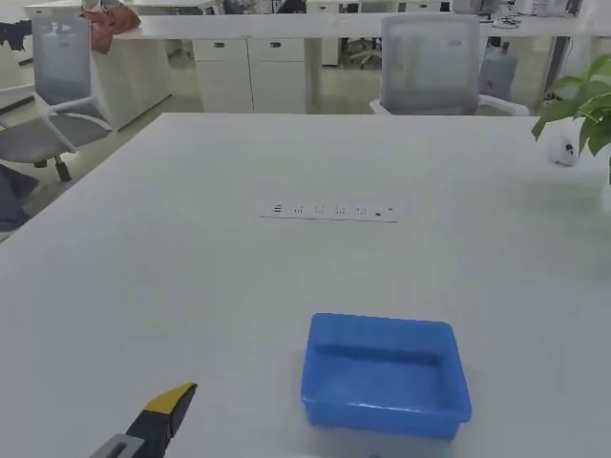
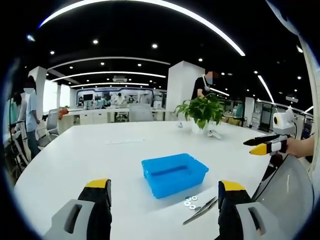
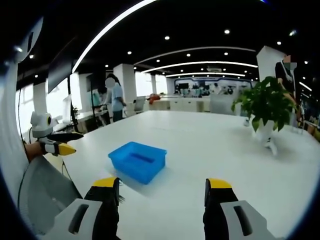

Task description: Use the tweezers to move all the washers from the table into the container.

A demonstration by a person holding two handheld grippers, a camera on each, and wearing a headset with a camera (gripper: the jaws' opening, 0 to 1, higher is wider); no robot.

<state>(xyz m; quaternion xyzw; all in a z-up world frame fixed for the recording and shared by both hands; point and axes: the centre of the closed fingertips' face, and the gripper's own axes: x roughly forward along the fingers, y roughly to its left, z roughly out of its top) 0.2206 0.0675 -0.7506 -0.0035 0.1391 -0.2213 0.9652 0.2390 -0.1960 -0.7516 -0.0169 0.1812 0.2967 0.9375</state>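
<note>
One blue container [image 1: 385,377] sits on the white table [image 1: 191,239], close to its near edge. One pair of tweezers [image 2: 201,210] lies nearer that edge, beside a little bunch of washers [image 2: 190,201], maybe four, too small to count well. The left gripper [image 2: 165,186] and the right gripper [image 3: 162,184] both have their jaws spread wide apart, holding nothing.

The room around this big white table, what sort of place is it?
Most likely an open-plan office or lab: office chairs and white desks with drawer units stand behind the table, and the left gripper view shows a potted plant under rows of ceiling spotlights.
</note>
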